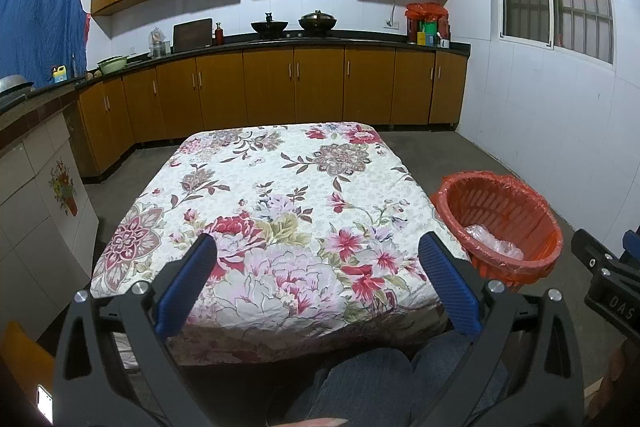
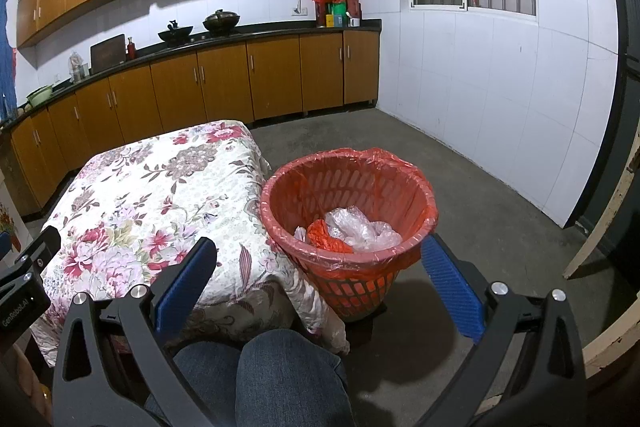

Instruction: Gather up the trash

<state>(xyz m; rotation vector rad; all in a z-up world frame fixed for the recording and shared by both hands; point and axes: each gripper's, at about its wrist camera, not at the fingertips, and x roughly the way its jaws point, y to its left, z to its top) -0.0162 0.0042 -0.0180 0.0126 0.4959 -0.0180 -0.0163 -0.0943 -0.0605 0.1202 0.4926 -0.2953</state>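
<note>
An orange slatted bin (image 2: 348, 223) lined with a red plastic bag stands on the floor at the table's right side. Inside it lie crumpled clear plastic (image 2: 360, 227) and a red scrap (image 2: 326, 239). The left wrist view shows the same bin (image 1: 500, 227) with clear plastic at its bottom. My left gripper (image 1: 318, 247) hangs open over the near edge of the floral-cloth table (image 1: 272, 211), nothing between its blue pads. My right gripper (image 2: 318, 251) is open too, just in front of the bin and holding nothing.
A person's knees in jeans (image 2: 260, 375) sit under both grippers. Brown kitchen cabinets (image 1: 296, 87) and a dark counter with woks line the back wall. A white tiled wall (image 2: 500, 99) with a barred window is on the right. Bare concrete floor (image 2: 480, 207) surrounds the bin.
</note>
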